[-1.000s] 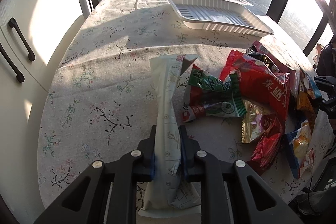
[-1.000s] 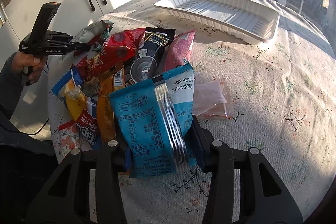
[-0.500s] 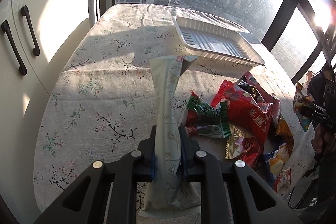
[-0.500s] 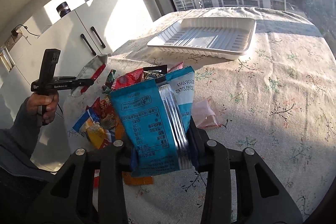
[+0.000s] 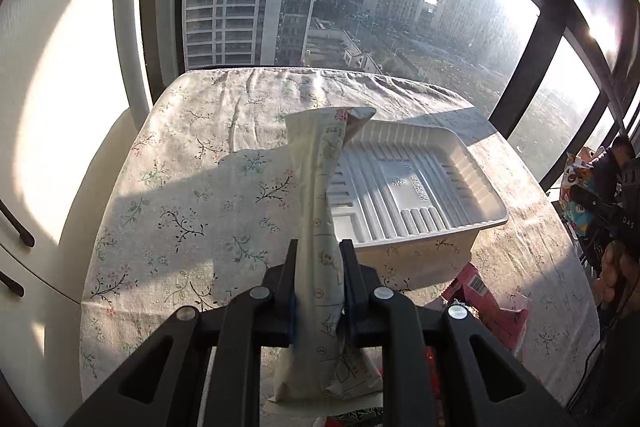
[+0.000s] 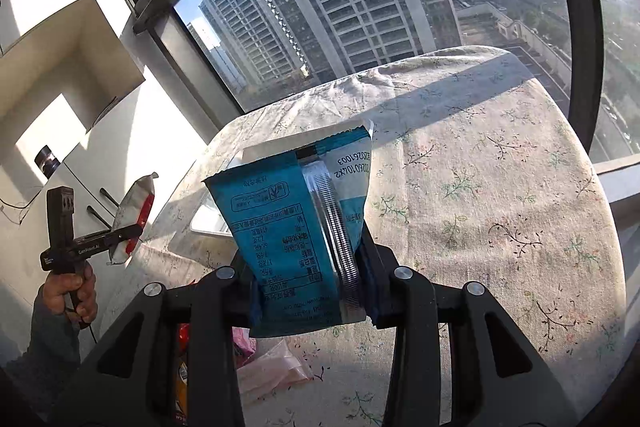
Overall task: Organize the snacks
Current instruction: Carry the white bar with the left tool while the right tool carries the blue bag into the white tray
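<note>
Now your left gripper [image 5: 319, 283] pinching the pale packet [image 5: 320, 211], white tray [image 5: 452, 143] at two o'clock, your right gripper [image 6: 308, 283] clamping the blue packet [image 6: 280, 219].

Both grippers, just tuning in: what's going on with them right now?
A person is sorting snacks with two handheld grippers. The left gripper is shut on a pale, long snack packet, held up in front of the white plastic tray, which looks empty. The right gripper is shut on a blue snack bag, held above the floral tablecloth. Neither snack is in the tray yet.
</note>
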A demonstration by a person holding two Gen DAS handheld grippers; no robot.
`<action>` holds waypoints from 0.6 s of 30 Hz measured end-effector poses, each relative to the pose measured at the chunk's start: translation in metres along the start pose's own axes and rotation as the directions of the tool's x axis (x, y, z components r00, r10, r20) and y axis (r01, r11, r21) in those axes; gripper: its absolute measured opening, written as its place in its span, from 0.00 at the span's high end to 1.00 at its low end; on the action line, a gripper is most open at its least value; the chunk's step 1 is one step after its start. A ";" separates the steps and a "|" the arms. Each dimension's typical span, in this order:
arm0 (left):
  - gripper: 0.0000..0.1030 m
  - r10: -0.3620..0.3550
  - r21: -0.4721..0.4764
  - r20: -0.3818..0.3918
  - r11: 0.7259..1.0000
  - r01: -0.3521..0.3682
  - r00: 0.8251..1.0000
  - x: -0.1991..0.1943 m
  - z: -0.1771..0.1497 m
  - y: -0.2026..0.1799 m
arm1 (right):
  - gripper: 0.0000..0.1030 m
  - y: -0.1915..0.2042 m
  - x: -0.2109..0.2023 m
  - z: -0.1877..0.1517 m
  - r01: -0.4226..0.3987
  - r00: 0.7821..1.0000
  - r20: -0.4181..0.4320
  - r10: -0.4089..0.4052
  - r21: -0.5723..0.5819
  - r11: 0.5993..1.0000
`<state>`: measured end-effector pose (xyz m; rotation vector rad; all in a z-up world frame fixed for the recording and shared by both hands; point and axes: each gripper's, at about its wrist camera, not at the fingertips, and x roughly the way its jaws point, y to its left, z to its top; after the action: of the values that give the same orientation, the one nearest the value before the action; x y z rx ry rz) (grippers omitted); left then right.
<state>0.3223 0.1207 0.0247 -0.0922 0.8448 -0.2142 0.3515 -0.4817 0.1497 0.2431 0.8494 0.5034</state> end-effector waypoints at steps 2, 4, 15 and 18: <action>0.82 -0.007 0.023 0.003 1.000 0.007 1.000 0.013 0.018 -0.009 | 0.66 0.012 0.018 0.021 -0.017 1.000 0.005 0.017 -0.016 1.000; 0.82 0.007 0.053 -0.010 0.999 -0.007 1.000 0.031 0.032 -0.017 | 0.66 0.026 0.044 0.038 -0.023 1.000 -0.009 0.023 -0.036 0.999; 0.82 0.050 0.130 -0.120 0.991 -0.034 0.991 0.119 0.044 -0.040 | 0.66 0.048 0.167 0.038 0.115 0.983 -0.127 -0.134 -0.147 0.982; 0.82 0.071 0.148 -0.146 0.988 -0.050 0.987 0.133 0.039 -0.043 | 0.66 0.040 0.182 0.030 0.164 0.971 -0.152 -0.187 -0.154 0.974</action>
<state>0.4310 0.0486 -0.0398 0.0859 0.9794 -0.2263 0.4622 -0.3538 0.0661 -0.0051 0.9828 0.4187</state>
